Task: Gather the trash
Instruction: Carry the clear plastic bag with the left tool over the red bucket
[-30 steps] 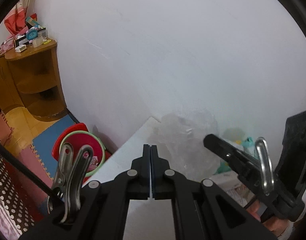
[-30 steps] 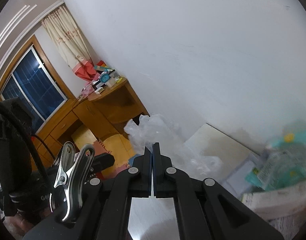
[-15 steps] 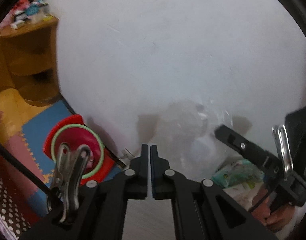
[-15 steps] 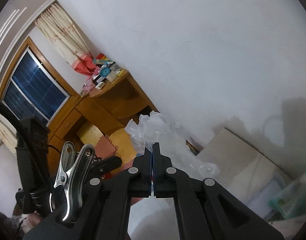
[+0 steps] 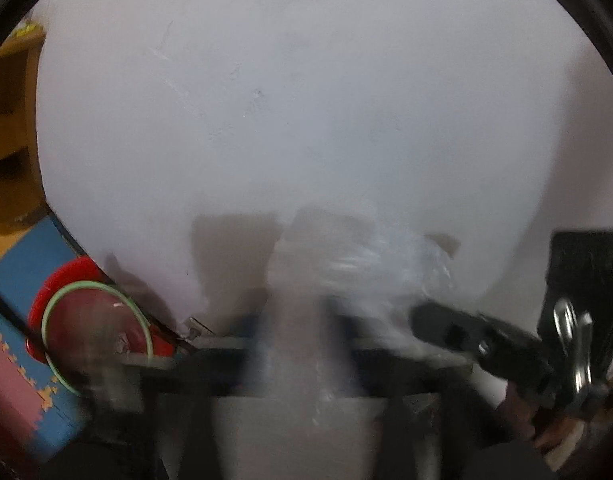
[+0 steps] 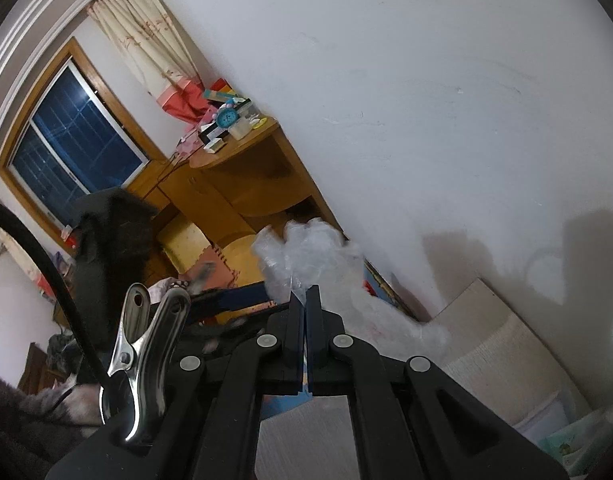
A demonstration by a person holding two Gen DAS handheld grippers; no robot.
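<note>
A crumpled clear plastic bag [image 6: 306, 256] sticks up past the tips of my right gripper [image 6: 305, 300], which is shut on it. From the left wrist view the same bag [image 5: 366, 264] hangs blurred against the white wall, with the right gripper [image 5: 422, 316] on its right side. My left gripper [image 5: 302, 320] is smeared by motion blur at the bottom of that view. Its jaws cannot be made out, nor whether the bag touches them. In the right wrist view it shows as a dark blurred shape [image 6: 234, 296] just left of the bag.
A red bin with a green rim [image 5: 94, 320] stands on blue and pink foam floor mats [image 5: 14, 276] at the foot of the wall. A pale tabletop [image 6: 498, 344] lies at the lower right. A wooden corner shelf [image 6: 246, 176] with clutter and a window [image 6: 74, 148] are behind.
The left wrist view has swung down and right along the wall and gone blurry. The bag now sits closer to the left gripper. The right gripper keeps its grip on the bag.
</note>
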